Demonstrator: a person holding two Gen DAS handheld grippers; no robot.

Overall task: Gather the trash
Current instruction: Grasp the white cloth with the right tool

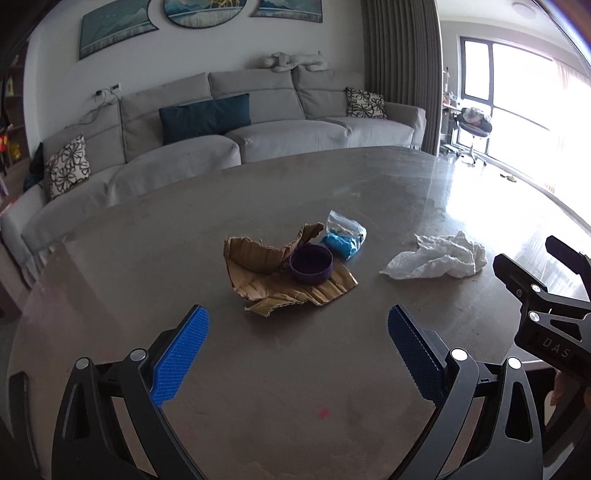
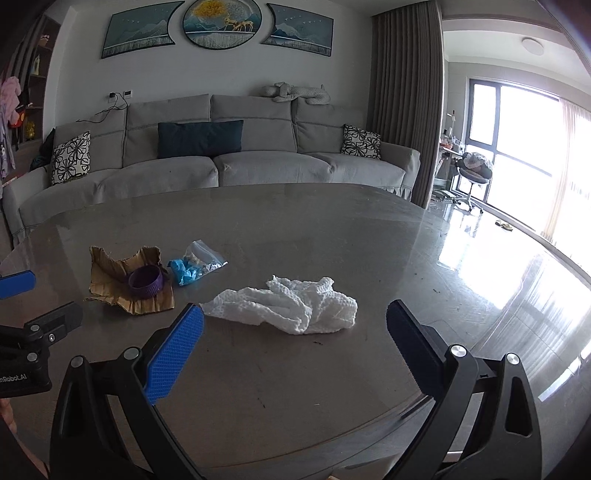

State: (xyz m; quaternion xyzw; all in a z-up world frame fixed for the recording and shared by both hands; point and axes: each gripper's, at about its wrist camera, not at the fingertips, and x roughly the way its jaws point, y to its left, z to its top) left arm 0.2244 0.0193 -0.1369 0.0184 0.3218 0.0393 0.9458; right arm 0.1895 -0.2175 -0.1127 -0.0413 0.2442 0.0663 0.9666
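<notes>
Torn corrugated cardboard (image 1: 291,280), glossy stone-look table (image 1: 332,192)

On the bench (image 2: 332,236), a round cap (image 2: 145,281) sat on the torn cardboard (image 2: 107,284) at left, a plastic bag (image 2: 197,264) just right of it, and a crumpled paper towel (image 2: 291,306) lay farther right, nearer. A sofa (image 2: 221,162) stood behind.

A living room in a home. Long grey sofa (image 2: 221,162) with flower cushions (image 2: 71,157) and one blue cushion (image 2: 199,138), pictures (image 2: 221,26) high on the wall, tall curtain (image 2: 402,103) beside a bright window (image 2: 517,122), round counter (image 2: 295,229) in front.
</notes>
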